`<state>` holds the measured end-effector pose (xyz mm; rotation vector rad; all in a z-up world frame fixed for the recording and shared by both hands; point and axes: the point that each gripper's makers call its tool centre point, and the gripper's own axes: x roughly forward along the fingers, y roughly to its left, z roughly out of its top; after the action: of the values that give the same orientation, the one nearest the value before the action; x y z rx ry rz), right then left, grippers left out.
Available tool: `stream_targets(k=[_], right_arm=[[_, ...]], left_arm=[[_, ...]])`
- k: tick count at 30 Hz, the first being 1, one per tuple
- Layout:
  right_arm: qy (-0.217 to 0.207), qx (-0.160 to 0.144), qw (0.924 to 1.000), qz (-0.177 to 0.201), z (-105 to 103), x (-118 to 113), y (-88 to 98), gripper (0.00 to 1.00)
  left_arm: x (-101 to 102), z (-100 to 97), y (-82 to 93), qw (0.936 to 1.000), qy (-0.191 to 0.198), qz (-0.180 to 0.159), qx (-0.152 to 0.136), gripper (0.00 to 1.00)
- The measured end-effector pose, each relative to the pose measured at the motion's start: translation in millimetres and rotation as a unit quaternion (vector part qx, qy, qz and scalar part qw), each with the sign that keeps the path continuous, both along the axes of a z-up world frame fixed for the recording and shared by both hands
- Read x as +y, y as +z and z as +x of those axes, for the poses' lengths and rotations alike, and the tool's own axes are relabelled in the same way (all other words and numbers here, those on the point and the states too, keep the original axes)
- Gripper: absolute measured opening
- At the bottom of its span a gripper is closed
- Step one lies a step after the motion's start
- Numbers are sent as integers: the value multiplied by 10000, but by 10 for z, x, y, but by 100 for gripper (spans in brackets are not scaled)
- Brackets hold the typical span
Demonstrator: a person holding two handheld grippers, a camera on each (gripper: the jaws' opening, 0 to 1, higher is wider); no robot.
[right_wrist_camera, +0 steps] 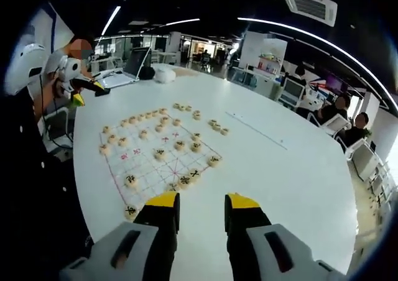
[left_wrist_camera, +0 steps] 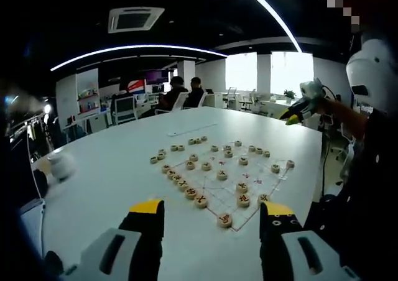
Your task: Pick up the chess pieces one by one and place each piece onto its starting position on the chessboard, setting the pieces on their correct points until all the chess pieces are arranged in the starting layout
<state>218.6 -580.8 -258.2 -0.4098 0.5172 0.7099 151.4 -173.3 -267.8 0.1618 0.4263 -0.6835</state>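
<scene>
A paper chessboard point(left_wrist_camera: 231, 181) with red lines lies on the white table point(left_wrist_camera: 106, 169). Several round wooden chess pieces point(left_wrist_camera: 221, 175) sit on its points, and more lie in a loose row beside it point(left_wrist_camera: 180, 148). My left gripper point(left_wrist_camera: 212, 211) hovers over the near table edge, jaws wide open and holding nothing; one piece point(left_wrist_camera: 224, 219) lies just beyond them. In the right gripper view the board point(right_wrist_camera: 146, 163) and pieces point(right_wrist_camera: 179, 145) lie ahead to the left. My right gripper point(right_wrist_camera: 203, 201) is open with nothing between its yellow-tipped fingers. Each gripper shows raised in the other's view point(left_wrist_camera: 303, 105) point(right_wrist_camera: 73, 76).
A white lump point(left_wrist_camera: 62, 165) point(right_wrist_camera: 165, 74) and a laptop point(right_wrist_camera: 127, 69) sit on the far part of the table. A thin strip point(right_wrist_camera: 255, 128) lies past the board. Two people point(left_wrist_camera: 186, 91) sit at desks behind. Bare table surrounds the board.
</scene>
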Motion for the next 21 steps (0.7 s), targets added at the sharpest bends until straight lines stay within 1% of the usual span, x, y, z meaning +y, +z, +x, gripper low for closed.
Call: stream_targets(k=[6,10,13,16,21], right_arm=[[48,1,10000,66,36,37,15,31],[91,11,9999,74,103,76,33,31],[144,27,9999,92,175,126,62,31],[214,42,9997,59,265,163,80,31],[368,103,9993,36,397,240,144,31]], left_arm=[[0,26,31,10000,33,3,-23,64],[6,42,54,10000,41,12,-46,64],[18,68,102,9999,58,6,-108,64],[52,129,165,9998,95,-1,-179,64],[126,312,286,9995,123,34,-276,64]])
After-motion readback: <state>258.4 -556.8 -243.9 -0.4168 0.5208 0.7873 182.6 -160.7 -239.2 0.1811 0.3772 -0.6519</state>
